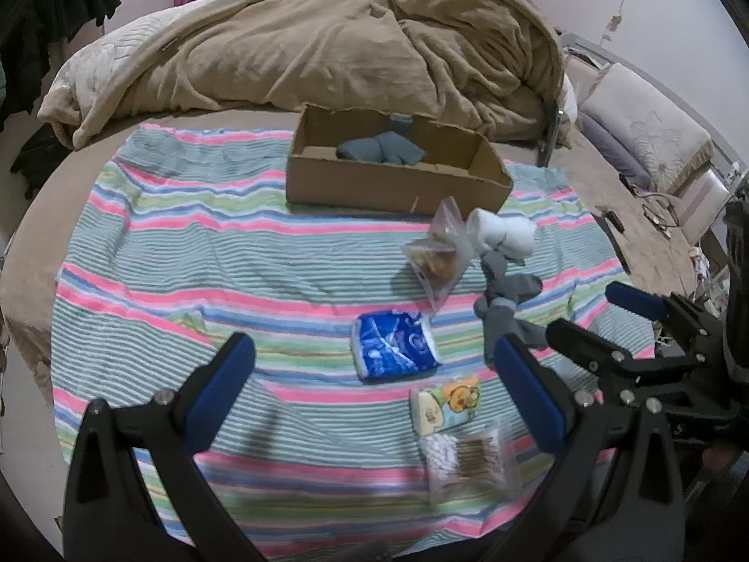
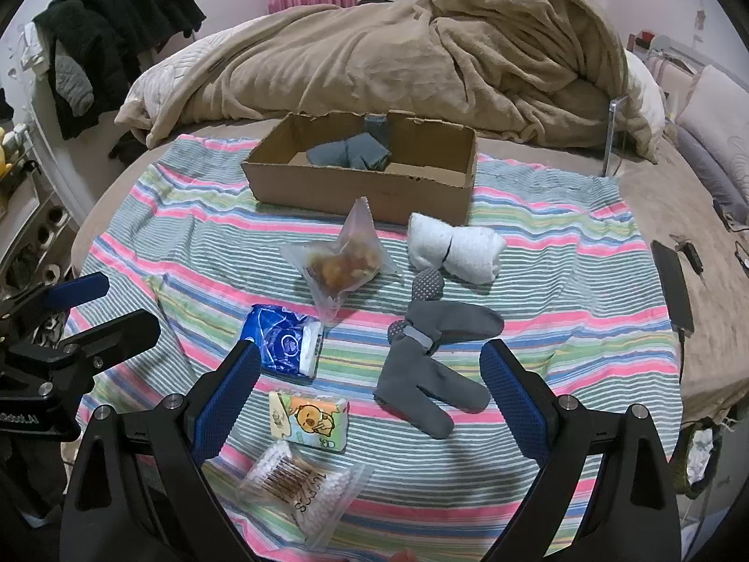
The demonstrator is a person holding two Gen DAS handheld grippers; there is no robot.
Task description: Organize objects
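Note:
A cardboard box (image 1: 388,182) (image 2: 360,192) sits on the striped cloth with blue-grey socks (image 1: 381,147) (image 2: 351,150) inside. In front lie a clear snack bag (image 1: 437,253) (image 2: 341,262), white rolled socks (image 1: 505,232) (image 2: 456,248), grey socks (image 1: 505,302) (image 2: 430,365), a blue tissue pack (image 1: 395,344) (image 2: 283,339), a cartoon tissue pack (image 1: 447,403) (image 2: 309,419) and a cotton swab bag (image 1: 468,459) (image 2: 299,482). My left gripper (image 1: 374,365) is open and empty above the blue pack. My right gripper (image 2: 370,370) is open and empty above the grey socks.
The striped cloth (image 1: 187,243) (image 2: 561,281) covers a round bed. A brown blanket (image 1: 327,51) (image 2: 421,56) is heaped behind the box. Pillows (image 1: 646,126) lie at the right. Dark clothes (image 2: 117,28) hang at the left. A phone (image 2: 674,281) lies at the right.

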